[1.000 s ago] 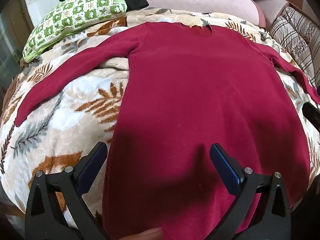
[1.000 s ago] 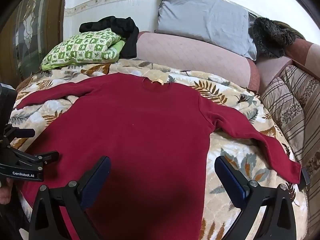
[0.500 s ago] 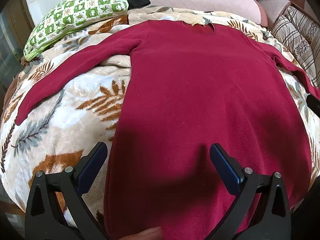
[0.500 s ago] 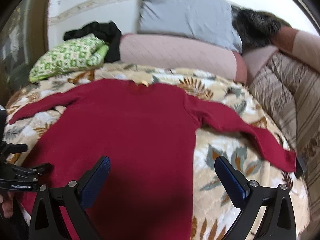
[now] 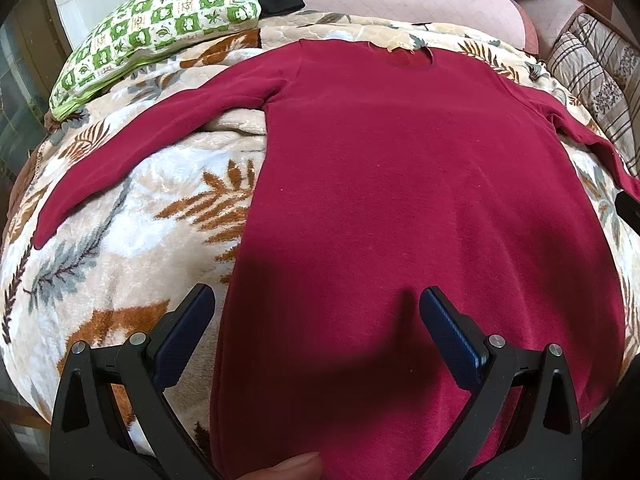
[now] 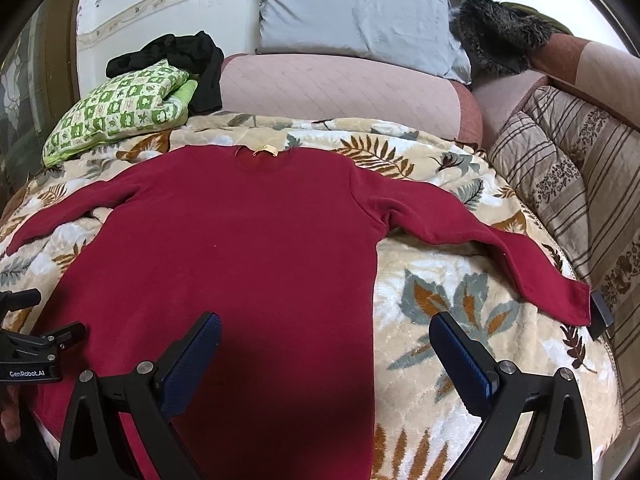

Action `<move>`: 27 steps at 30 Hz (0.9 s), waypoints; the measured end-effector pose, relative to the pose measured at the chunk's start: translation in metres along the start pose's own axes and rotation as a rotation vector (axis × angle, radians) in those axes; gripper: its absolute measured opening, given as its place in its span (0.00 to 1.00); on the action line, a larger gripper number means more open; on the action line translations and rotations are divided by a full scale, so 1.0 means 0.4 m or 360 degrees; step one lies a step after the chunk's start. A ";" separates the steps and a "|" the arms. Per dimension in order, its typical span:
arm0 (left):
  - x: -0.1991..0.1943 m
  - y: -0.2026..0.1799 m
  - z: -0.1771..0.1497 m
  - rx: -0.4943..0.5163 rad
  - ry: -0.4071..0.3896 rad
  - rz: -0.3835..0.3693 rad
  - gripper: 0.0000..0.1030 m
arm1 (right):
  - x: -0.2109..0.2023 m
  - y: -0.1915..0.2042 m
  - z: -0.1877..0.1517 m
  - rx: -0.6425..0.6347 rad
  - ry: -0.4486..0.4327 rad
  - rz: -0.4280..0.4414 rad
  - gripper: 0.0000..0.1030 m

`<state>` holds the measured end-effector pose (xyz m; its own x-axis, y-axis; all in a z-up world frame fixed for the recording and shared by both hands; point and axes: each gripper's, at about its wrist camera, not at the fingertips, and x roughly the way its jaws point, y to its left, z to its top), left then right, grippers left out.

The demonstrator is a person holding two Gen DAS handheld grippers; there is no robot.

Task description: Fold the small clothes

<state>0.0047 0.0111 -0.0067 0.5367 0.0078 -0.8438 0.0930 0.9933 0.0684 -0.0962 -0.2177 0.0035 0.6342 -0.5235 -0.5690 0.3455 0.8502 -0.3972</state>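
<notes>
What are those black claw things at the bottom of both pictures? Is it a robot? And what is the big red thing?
No robot here: a person holds a grabbing tool in each hand. Each tool carries a camera looking out along its two blue-padded jaws, so one picture comes from the left gripper and the other from the right gripper. The red thing is a long-sleeved top, spread flat with both sleeves out on a leaf-patterned blanket. Behind it lie a green checked pillow and a grey pillow. Both sets of jaws stand wide open, holding nothing.
</notes>
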 end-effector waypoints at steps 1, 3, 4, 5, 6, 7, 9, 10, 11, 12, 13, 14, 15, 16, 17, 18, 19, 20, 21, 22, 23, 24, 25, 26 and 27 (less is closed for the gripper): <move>0.000 0.000 0.000 0.0000 0.0001 0.0000 1.00 | -0.001 0.000 0.000 0.0002 -0.0002 -0.0001 1.00; 0.000 0.000 0.000 0.0001 0.0000 0.0000 1.00 | -0.004 -0.003 0.000 0.0007 -0.0009 0.0000 1.00; -0.001 0.001 0.000 0.0003 -0.0002 -0.0002 1.00 | -0.004 -0.003 0.000 0.0009 -0.0010 0.0000 1.00; 0.000 0.000 0.000 0.0003 -0.0002 -0.0002 1.00 | -0.004 -0.003 0.001 0.0007 -0.0007 -0.0001 1.00; 0.000 0.000 0.000 0.0004 -0.0002 -0.0003 1.00 | -0.004 -0.003 0.001 0.0006 -0.0007 0.0000 1.00; 0.000 0.000 0.000 0.0006 -0.0002 -0.0003 1.00 | -0.004 -0.003 0.001 0.0006 -0.0009 0.0000 1.00; 0.000 0.001 -0.001 0.0009 -0.0003 -0.0003 1.00 | -0.005 -0.004 0.002 0.0005 -0.0012 0.0001 1.00; 0.000 0.002 -0.001 0.0008 -0.0003 -0.0003 1.00 | -0.006 -0.005 0.002 0.0005 -0.0014 0.0000 1.00; 0.000 0.001 -0.001 0.0007 -0.0003 -0.0004 1.00 | -0.008 -0.006 0.002 0.0006 -0.0017 0.0000 1.00; 0.001 0.002 -0.001 0.0007 -0.0002 -0.0003 1.00 | -0.008 -0.006 0.003 0.0007 -0.0019 0.0001 1.00; 0.000 0.001 -0.001 0.0008 -0.0002 -0.0003 1.00 | -0.009 -0.005 0.003 0.0007 -0.0020 0.0003 1.00; 0.000 0.002 -0.001 0.0008 -0.0002 -0.0004 1.00 | -0.010 -0.003 0.004 0.0005 -0.0022 0.0001 1.00; 0.000 0.002 -0.001 0.0009 -0.0002 -0.0004 1.00 | -0.010 -0.002 0.004 0.0002 -0.0025 -0.0001 1.00; 0.001 0.002 -0.001 0.0009 -0.0003 -0.0004 1.00 | -0.010 -0.002 0.003 -0.0001 -0.0029 -0.0003 1.00; 0.001 0.002 -0.001 0.0009 -0.0002 -0.0004 1.00 | -0.011 -0.001 0.003 0.0000 -0.0034 -0.0005 1.00; 0.001 0.002 -0.001 0.0010 -0.0002 -0.0003 1.00 | -0.010 -0.002 0.003 0.0004 -0.0036 -0.0005 1.00; 0.001 0.002 -0.001 0.0010 -0.0002 -0.0003 1.00 | -0.009 -0.002 0.004 0.0011 -0.0033 -0.0003 1.00; 0.001 0.002 -0.001 0.0010 -0.0002 -0.0003 1.00 | -0.008 -0.003 0.004 0.0020 -0.0030 0.0003 1.00; 0.001 0.002 -0.001 0.0009 -0.0002 -0.0004 1.00 | -0.006 -0.004 0.004 0.0026 -0.0026 0.0008 1.00; 0.001 0.003 -0.001 0.0008 -0.0002 -0.0004 1.00 | -0.003 -0.004 0.002 0.0030 -0.0017 0.0012 1.00; 0.001 0.002 -0.002 0.0009 -0.0002 -0.0003 1.00 | 0.001 -0.003 0.001 0.0031 -0.0005 0.0016 1.00; 0.001 0.003 -0.002 0.0010 -0.0002 -0.0003 1.00 | 0.007 -0.001 0.000 0.0029 0.0011 0.0028 1.00; 0.001 0.004 -0.002 0.0008 -0.0001 -0.0002 1.00 | 0.011 0.002 -0.002 0.0020 0.0023 0.0038 1.00; 0.002 0.006 -0.003 0.0002 0.0002 -0.0002 1.00 | 0.014 0.005 -0.004 0.0009 0.0030 0.0038 1.00; 0.003 0.008 -0.004 -0.0001 0.0004 -0.0003 1.00 | 0.014 0.006 -0.005 0.0006 0.0035 0.0041 1.00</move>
<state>0.0042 0.0144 -0.0083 0.5346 0.0062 -0.8451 0.0937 0.9934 0.0665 -0.0930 -0.2187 -0.0021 0.6277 -0.5025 -0.5946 0.3319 0.8636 -0.3795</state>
